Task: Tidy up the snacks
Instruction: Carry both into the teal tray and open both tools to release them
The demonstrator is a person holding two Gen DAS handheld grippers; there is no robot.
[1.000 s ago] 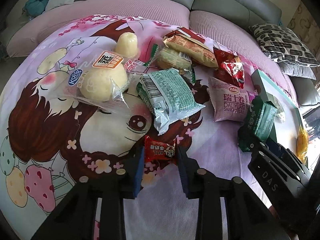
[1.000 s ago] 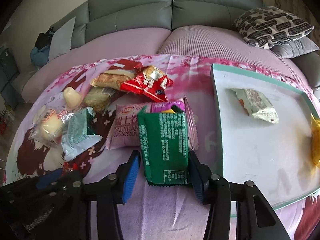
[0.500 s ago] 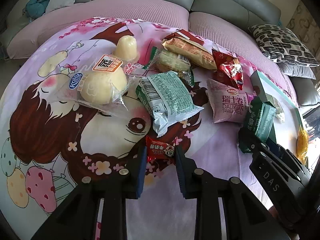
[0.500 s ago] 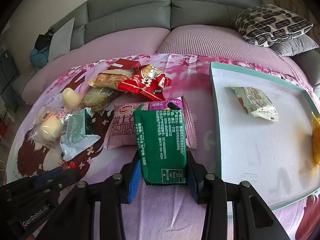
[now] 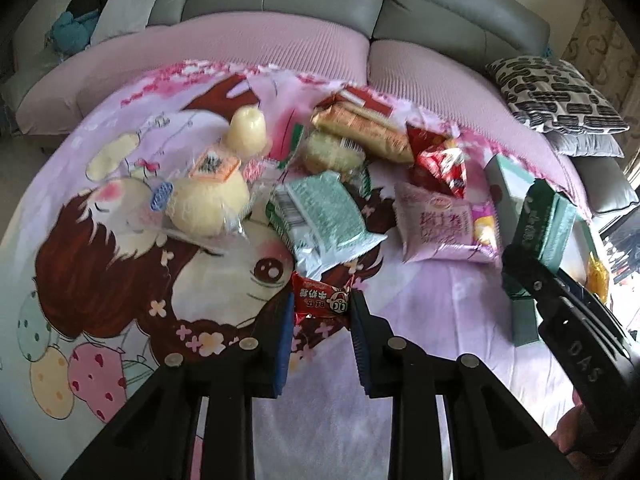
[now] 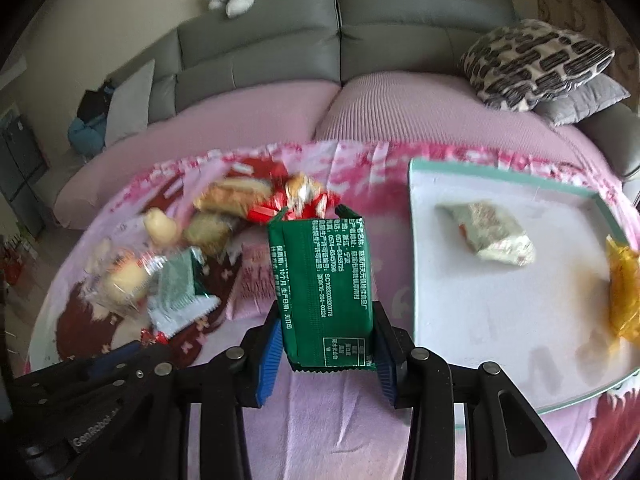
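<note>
- The left tool (image 5: 322, 312) angles steeply down at the cloth (image 5: 420, 320), its blue ribbed pads pressed narrow against both ends of a small red candy (image 5: 320, 300) in a crinkly wrapper.
- The right tool (image 6: 326, 344) also tilts down and pinches the lower end of a flat, glossy dark-green packet (image 6: 322, 288), which stands up clear of the cloth, printed back facing the camera.
- In the left view that packet shows as a green slab at the right edge, beside the tray (image 5: 500, 184).
- The tray, white with a teal rim, lies right of the packet; a crumpled pale wrapper (image 6: 490, 234) and a yellow bag (image 6: 624, 292) lie in it.
- Loose on the soft cartoon-print cloth: a clear-wrapped round bun (image 5: 204, 204), a pale-green foil pack (image 5: 324, 216), a pink pillow bag (image 5: 440, 224), a red bag (image 5: 442, 164).
</note>
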